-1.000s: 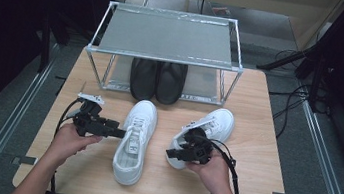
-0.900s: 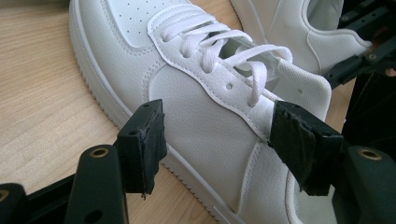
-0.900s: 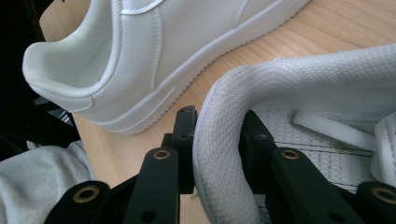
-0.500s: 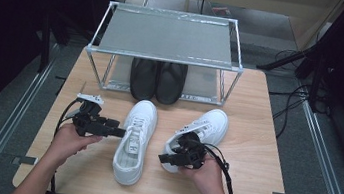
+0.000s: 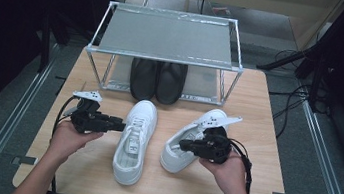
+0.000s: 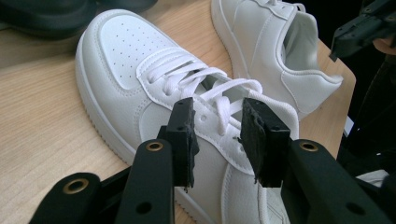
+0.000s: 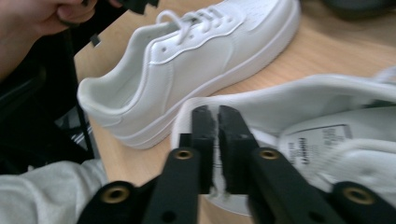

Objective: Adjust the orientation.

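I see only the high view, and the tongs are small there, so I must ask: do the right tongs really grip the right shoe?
Observer: Yes. In the right gripper view the right tongs are shut on the heel rim of the right shoe.
Operator: And the left tongs, do they hold the left shoe?
Observer: Not yet. In the left gripper view the left tongs have just been closing, but the jaws stand apart. The laced top of the left shoe is between them, and the pads do not seem to press it.
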`<action>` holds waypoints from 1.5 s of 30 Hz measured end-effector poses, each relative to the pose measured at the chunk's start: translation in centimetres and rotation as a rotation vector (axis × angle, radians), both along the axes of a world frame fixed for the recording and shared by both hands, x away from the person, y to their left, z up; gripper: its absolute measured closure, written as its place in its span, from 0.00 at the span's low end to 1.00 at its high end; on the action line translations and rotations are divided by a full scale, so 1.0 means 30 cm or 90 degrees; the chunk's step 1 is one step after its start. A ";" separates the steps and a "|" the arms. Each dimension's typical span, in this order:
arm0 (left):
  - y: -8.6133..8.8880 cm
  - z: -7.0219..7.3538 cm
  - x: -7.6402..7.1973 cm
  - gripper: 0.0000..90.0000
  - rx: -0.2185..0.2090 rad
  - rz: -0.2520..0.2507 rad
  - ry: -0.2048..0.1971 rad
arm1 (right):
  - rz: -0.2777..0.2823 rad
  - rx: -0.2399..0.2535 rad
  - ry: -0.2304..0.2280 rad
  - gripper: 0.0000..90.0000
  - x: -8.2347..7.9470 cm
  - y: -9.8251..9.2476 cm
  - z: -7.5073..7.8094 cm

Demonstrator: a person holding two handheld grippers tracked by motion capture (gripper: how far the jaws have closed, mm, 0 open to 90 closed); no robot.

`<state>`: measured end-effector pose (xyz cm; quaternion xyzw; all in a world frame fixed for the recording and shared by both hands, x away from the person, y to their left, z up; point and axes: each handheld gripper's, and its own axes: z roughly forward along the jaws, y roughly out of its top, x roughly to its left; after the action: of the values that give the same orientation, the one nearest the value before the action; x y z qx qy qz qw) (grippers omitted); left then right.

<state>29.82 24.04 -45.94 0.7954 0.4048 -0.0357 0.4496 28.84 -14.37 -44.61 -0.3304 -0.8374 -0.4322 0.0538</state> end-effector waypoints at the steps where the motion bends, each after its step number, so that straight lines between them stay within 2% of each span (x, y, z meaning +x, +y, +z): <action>1: -0.001 0.000 0.001 0.73 0.001 -0.001 0.000 | -0.007 -0.006 0.001 1.00 0.004 -0.005 -0.004; 6: -0.008 -0.002 0.009 0.74 0.005 -0.001 0.002 | -0.014 -0.047 0.022 1.00 0.020 0.018 -0.068; 11: -0.011 -0.006 0.020 0.74 0.005 -0.007 0.008 | 0.002 -0.075 0.049 1.00 0.030 0.047 -0.122; 13: -0.012 -0.008 0.024 0.73 0.007 -0.007 0.010 | 0.006 -0.085 0.041 1.00 0.025 0.054 -0.126; 14: -0.012 -0.010 0.027 0.73 0.005 -0.008 0.012 | 0.009 -0.087 0.034 1.00 0.025 0.054 -0.126; 23: -0.011 -0.015 0.047 0.67 0.012 0.002 0.018 | 0.016 -0.078 0.041 1.00 0.019 0.034 -0.129; 42: -0.005 -0.035 0.076 0.68 0.003 0.010 0.029 | 0.016 -0.083 0.066 1.00 -0.014 -0.023 -0.123; 45: -0.011 -0.033 0.080 0.68 0.012 0.010 0.028 | 0.017 -0.082 0.068 1.00 -0.019 -0.034 -0.123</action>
<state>32.23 23.70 -46.94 0.7956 0.4209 -0.0457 0.4334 28.26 -15.39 -48.29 -0.3449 -0.8636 -0.3582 0.0829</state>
